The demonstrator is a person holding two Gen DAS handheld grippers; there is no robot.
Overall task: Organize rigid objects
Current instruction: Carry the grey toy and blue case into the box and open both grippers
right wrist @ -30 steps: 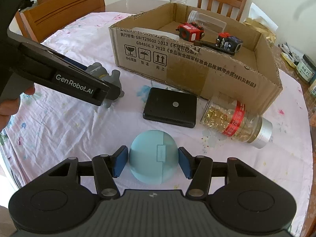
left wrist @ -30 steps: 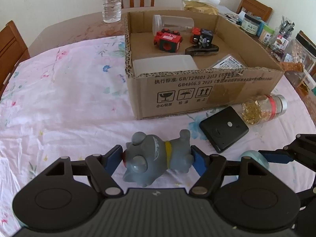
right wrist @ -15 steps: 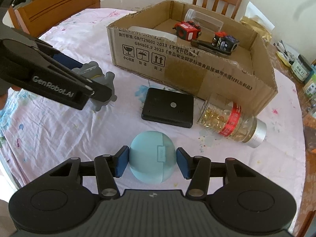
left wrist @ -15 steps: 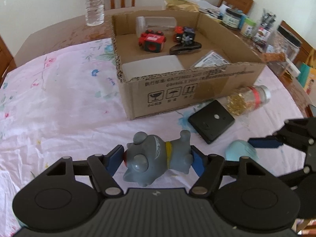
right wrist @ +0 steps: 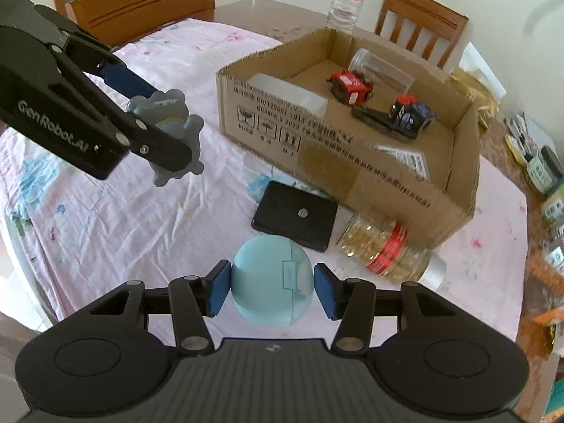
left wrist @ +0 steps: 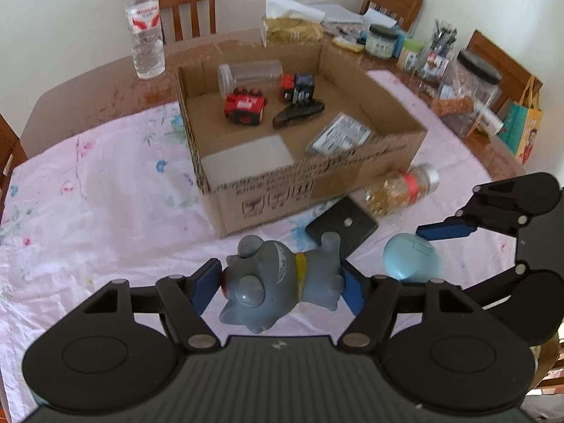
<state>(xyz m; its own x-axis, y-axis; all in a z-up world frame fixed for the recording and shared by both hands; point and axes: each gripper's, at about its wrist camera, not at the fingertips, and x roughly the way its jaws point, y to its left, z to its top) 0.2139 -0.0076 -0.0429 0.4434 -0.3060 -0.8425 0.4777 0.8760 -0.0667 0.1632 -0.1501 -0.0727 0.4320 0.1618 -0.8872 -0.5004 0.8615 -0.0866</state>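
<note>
Above the worktop (left wrist: 105, 190), left gripper (left wrist: 278, 283) clamps the grey toy (left wrist: 282, 278), right gripper (right wrist: 271, 287) pinches the blue case (right wrist: 271, 285); that rounded case could squirt free before reaching the box (right wrist: 352, 162).

One cardboard box (left wrist: 317, 179) holds two red toy cars (left wrist: 245, 107), one clear empty jar (left wrist: 250, 74), one dark flat piece (left wrist: 299, 114) and one labelled packet (left wrist: 340, 137). Outside it: one capsule jar (left wrist: 402, 190), one black case (left wrist: 342, 227), one grey toy (left wrist: 282, 282), one blue case (right wrist: 271, 283), one water bottle (left wrist: 144, 24).
</note>
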